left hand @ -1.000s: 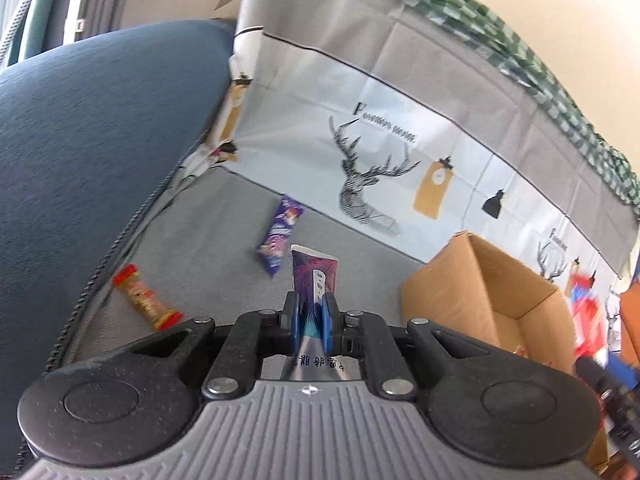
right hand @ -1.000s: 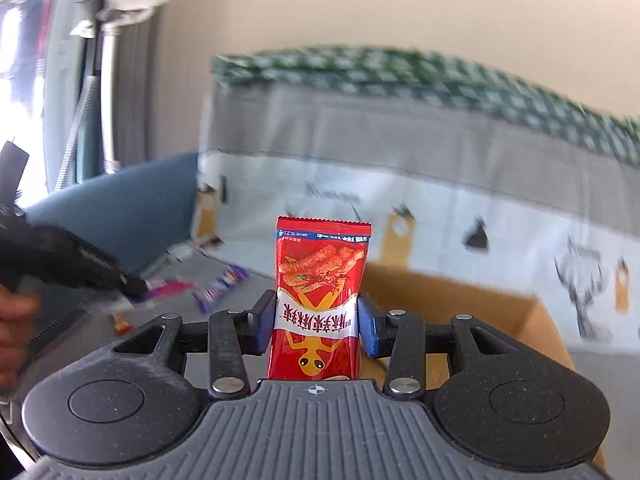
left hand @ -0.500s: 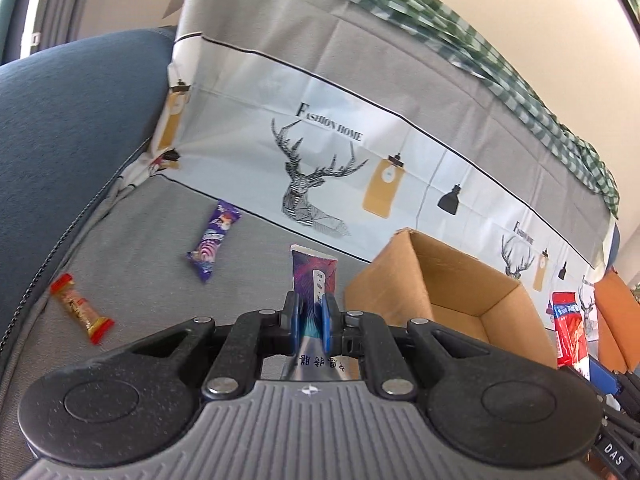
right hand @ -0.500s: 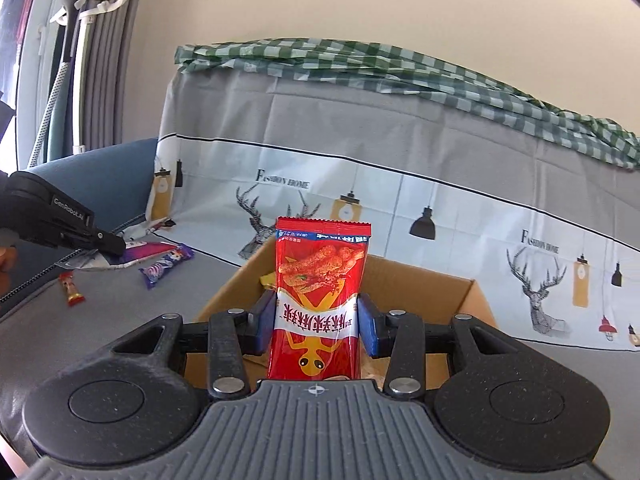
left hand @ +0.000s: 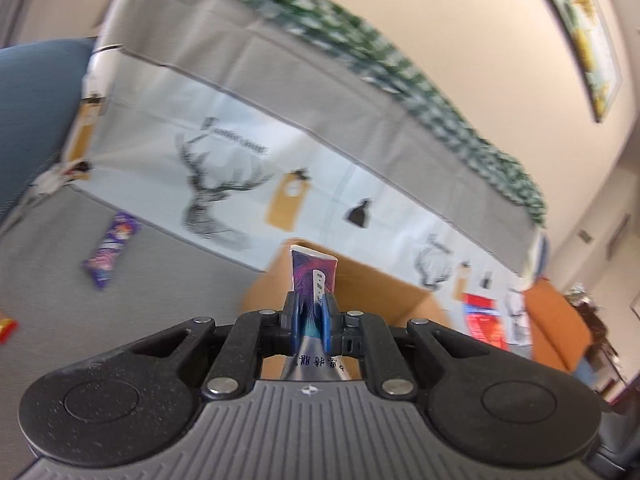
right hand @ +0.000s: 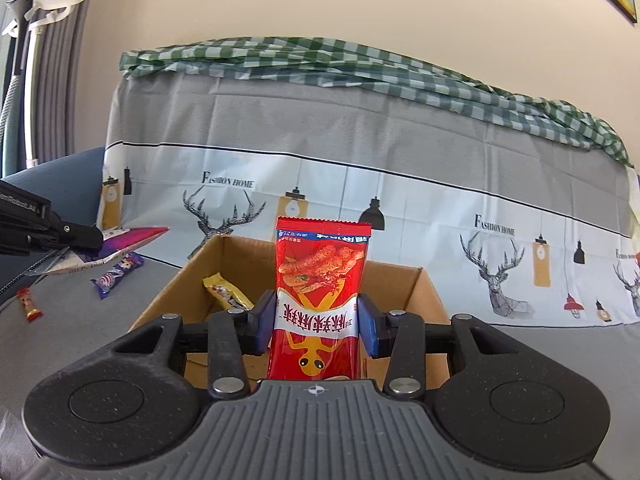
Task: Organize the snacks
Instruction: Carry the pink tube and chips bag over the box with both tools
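2 grippers, both loaded. The right gripper (right hand: 316,326) is clamped on a red snack packet (right hand: 320,300), held upright, and it now sits just over the near edge of the cardboard box (right hand: 416,292); 1 second back the box was only partly in view behind it, so the right hand has closed in on the drop spot. The left gripper (left hand: 311,318) is pinched tight on a purple foil packet (left hand: 313,276), and its view has swung from the seat toward the box, blurred with motion. From the right wrist view the left tool pokes in at the far left with the purple packet sticking out, well apart from the box.

1 yellow bar (right hand: 226,294) lies inside the box. 2 snacks sit loose on the grey sofa cover (right hand: 120,312): a purple candy bar (right hand: 118,276) and a small red candy (right hand: 28,304), both left of the box.

Judgement: the red packet looks ready for release into the box, purple packet next, then 2 pickups remain. Roughly halfway.
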